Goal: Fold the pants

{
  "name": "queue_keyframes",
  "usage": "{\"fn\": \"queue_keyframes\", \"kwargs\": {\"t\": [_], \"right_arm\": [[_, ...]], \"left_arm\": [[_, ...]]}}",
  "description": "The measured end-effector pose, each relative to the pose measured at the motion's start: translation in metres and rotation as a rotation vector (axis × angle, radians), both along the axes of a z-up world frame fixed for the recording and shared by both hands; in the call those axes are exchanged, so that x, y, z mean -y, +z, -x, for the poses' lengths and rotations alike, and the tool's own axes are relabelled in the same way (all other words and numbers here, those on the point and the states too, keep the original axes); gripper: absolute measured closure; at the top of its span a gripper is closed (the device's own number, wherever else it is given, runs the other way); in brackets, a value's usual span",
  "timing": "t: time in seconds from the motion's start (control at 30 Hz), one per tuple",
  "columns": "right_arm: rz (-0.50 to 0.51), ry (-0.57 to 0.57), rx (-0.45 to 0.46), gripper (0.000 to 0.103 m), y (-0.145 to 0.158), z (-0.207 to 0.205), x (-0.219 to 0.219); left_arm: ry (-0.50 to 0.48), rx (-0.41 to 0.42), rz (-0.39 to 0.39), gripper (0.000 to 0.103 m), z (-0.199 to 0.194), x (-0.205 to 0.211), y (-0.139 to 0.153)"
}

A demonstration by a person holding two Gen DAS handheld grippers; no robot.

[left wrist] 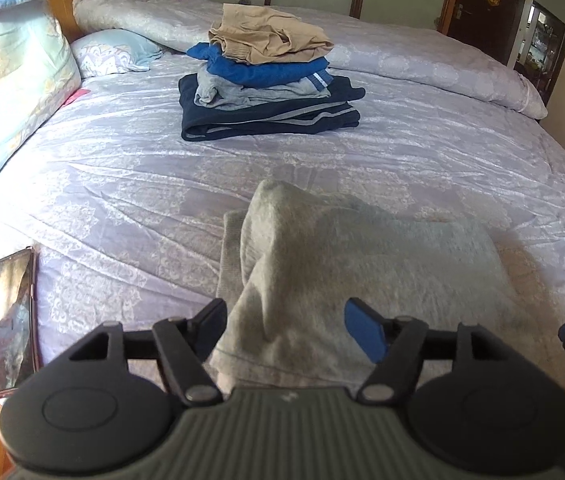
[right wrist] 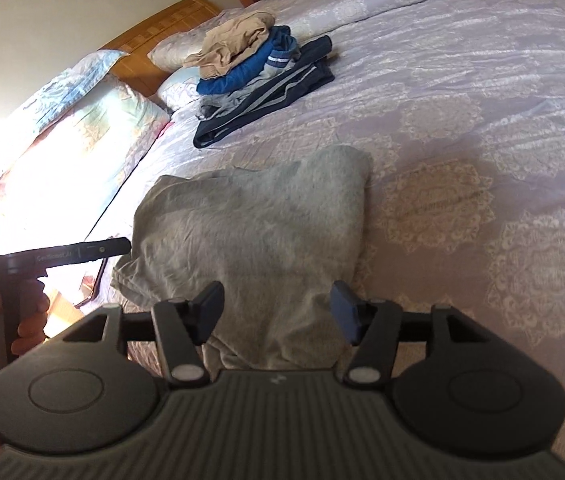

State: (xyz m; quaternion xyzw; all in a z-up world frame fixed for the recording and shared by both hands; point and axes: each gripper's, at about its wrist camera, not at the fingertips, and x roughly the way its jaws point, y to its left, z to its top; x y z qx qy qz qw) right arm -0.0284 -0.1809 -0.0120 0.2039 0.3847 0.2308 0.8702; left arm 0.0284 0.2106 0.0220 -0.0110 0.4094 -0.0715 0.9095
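Grey pants [left wrist: 362, 256] lie folded into a thick bundle on the lilac bedspread [left wrist: 122, 168], close in front of both grippers. My left gripper [left wrist: 288, 328] is open, and the near left edge of the bundle lies between its fingers without being pinched. My right gripper [right wrist: 278, 312] is open too, over the near edge of the same pants [right wrist: 250, 220]. In the right wrist view a hand [right wrist: 30, 312] holds the left gripper, and one of its fingers [right wrist: 102, 250] reaches the bundle's left side.
A stack of folded clothes [left wrist: 270, 88], tan on top of blue, grey and navy, sits farther back on the bed. A phone [left wrist: 10, 320] lies at the left edge. Pillows [left wrist: 10, 92] lean on the wooden headboard, and a rolled quilt [left wrist: 402, 52] runs along the far side.
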Motion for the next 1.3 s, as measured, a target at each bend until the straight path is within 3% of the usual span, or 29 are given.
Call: {"fn": "queue_keyframes", "kwargs": {"t": [0.13,0.23,0.4,0.7,0.8,0.87,1.0,1.1,1.17,1.23,1.27,1.3], "right_arm": [[-0.034,-0.037,-0.037,0.031,-0.006,-0.002,0.009],[-0.067,-0.068,-0.060,0.029,-0.009,-0.006,0.018],[-0.133,-0.112,-0.113,0.028,-0.019,-0.010,0.031],[-0.122,-0.113,-0.154,0.028,-0.031,-0.020,0.034],[-0.124,-0.103,-0.164,0.028,-0.036,-0.027,0.030],[-0.126,-0.095,-0.176,0.028,-0.039,-0.033,0.027],[-0.133,-0.073,-0.180,0.027,-0.044,-0.045,0.017],[-0.144,-0.059,-0.184,0.027,-0.045,-0.056,0.008],[-0.173,-0.027,-0.204,0.027,-0.048,-0.062,0.000],[-0.158,0.002,-0.203,0.048,-0.046,-0.065,-0.013],[-0.144,0.041,-0.215,0.080,-0.045,-0.067,-0.022],[-0.124,0.054,-0.218,0.082,-0.043,-0.068,-0.029]], "left_arm": [[0.013,0.024,0.063,0.010,-0.007,-0.021,0.010],[-0.002,0.014,0.177,0.003,-0.020,-0.044,0.017],[0.012,-0.087,0.302,0.002,-0.049,-0.069,0.003],[-0.018,-0.213,0.375,0.001,-0.065,-0.072,-0.049],[-0.024,-0.297,0.472,0.001,-0.070,-0.070,-0.071],[-0.024,-0.276,0.497,0.001,-0.068,-0.066,-0.076],[-0.050,-0.257,0.482,0.002,-0.060,-0.053,-0.075],[-0.085,-0.285,0.519,0.019,-0.048,-0.043,-0.077],[-0.092,-0.258,0.483,0.034,-0.039,-0.034,-0.077],[-0.078,-0.243,0.459,0.043,-0.034,-0.030,-0.075],[-0.066,-0.250,0.471,0.051,-0.034,-0.032,-0.072],[-0.060,-0.244,0.473,0.053,-0.033,-0.033,-0.067]]}}
